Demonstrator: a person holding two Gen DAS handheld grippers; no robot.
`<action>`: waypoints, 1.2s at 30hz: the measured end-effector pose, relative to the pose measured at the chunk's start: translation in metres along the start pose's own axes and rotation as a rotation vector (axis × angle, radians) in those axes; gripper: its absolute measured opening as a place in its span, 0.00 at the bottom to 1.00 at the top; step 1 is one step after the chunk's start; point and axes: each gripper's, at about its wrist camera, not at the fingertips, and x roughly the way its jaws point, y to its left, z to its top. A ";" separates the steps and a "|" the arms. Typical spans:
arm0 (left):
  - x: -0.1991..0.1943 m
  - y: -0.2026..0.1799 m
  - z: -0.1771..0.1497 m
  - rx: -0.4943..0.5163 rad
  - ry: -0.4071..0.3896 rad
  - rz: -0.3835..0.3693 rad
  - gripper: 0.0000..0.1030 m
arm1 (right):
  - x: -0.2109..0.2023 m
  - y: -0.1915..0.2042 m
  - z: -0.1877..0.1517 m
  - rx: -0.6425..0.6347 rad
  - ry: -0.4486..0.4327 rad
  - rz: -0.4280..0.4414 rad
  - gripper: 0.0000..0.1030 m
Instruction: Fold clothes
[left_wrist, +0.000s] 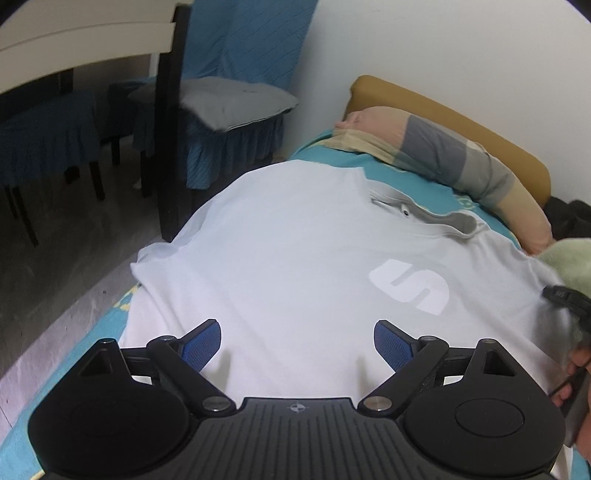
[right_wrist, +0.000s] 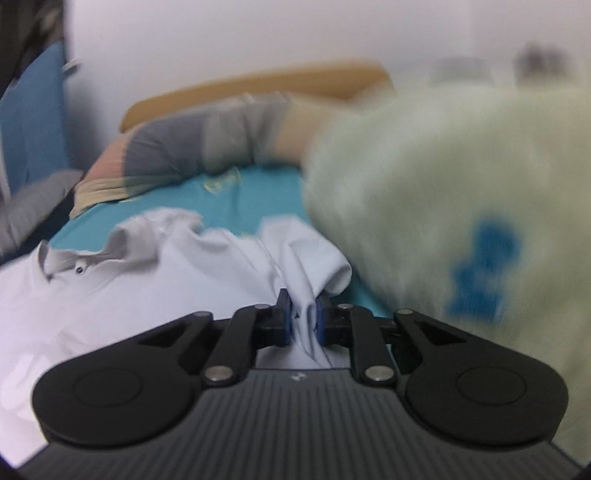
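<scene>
Right tool (right_wrist: 304, 317) (pinching) on shirt (right_wrist: 184, 273)

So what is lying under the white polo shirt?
The white polo shirt lies on a teal bedsheet, which shows around its edges. What is directly beneath its middle is covered.

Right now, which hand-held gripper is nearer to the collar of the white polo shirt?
Right. The right hand-held gripper is shut on bunched shirt fabric just beside the collar. The left hand-held gripper hovers open over the polo shirt body, farther from the collar.
</scene>
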 end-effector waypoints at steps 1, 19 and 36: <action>-0.002 0.003 0.001 -0.009 -0.005 -0.001 0.89 | -0.012 0.015 0.006 -0.080 -0.054 -0.012 0.15; -0.014 0.061 0.004 -0.144 -0.046 0.061 0.86 | -0.094 0.156 -0.002 -0.218 0.118 0.451 0.87; -0.071 0.020 -0.031 0.003 0.051 -0.099 0.86 | -0.309 -0.088 -0.017 0.253 0.078 0.255 0.87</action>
